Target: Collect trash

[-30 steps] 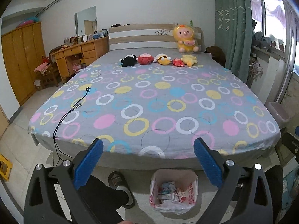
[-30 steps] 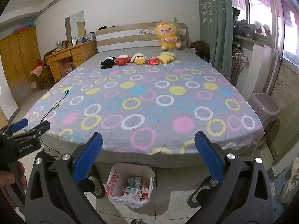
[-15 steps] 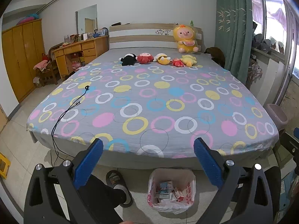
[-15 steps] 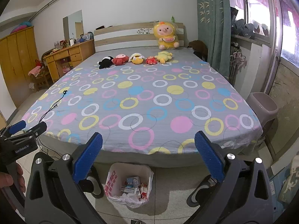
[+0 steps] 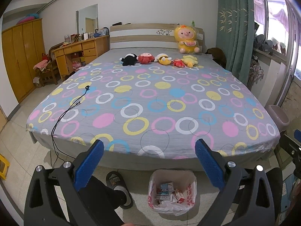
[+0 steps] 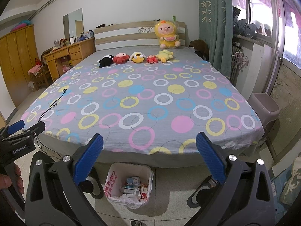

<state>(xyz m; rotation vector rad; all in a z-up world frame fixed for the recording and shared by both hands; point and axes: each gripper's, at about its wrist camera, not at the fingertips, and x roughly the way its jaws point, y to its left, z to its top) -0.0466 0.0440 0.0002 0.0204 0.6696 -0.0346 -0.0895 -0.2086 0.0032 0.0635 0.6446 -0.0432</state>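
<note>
Both grippers, left gripper (image 5: 148, 162) and right gripper (image 6: 149, 160), hang released with jaws wide apart, grasping nothing. The trash bin (image 5: 172, 190) (bag-lined, holding cartons) stands on the floor at 6 o'clock, below the bed (image 5: 150, 101) and its 6 plush toys (image 5: 160, 58).

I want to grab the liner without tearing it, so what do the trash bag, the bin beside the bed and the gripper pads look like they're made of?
Trash bag: thin, glossy plastic film, crinkled, translucent, red print.
Bin: probably moulded plastic, smooth matte mauve walls.
Gripper pads: blue, finely ribbed, likely rubber or soft plastic; both grippers stand open.
</note>
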